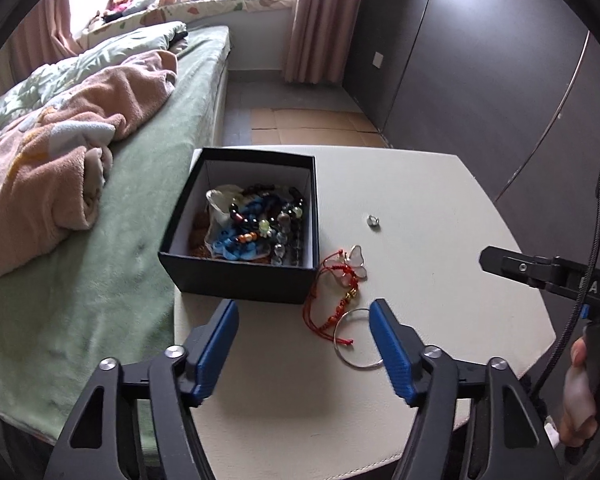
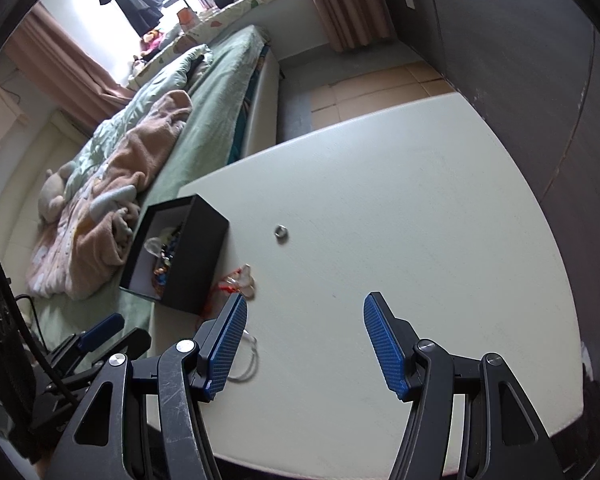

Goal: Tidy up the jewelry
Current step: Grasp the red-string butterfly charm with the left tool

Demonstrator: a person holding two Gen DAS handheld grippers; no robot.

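Jaws apart on left gripper [image 1: 304, 312], above red bracelet [image 1: 332, 304], nothing gripped.

Box [image 1: 236, 280]: black outside, white lining. Cord bracelet [image 1: 332, 304]: red, with gold and orange beads. Bangle [image 1: 358, 340]: silver. Ring [image 1: 373, 221]: silver. Worktop [image 1: 440, 208]: off-white. Fingers [image 1: 392, 348]: blue textured pads on black. Blanket [image 1: 60, 160], left of frame: pink, patterned. Bed [image 1: 140, 260]: pale green.

Black gripper frames, blue ribbed fingers [image 1: 392, 344], silver screws
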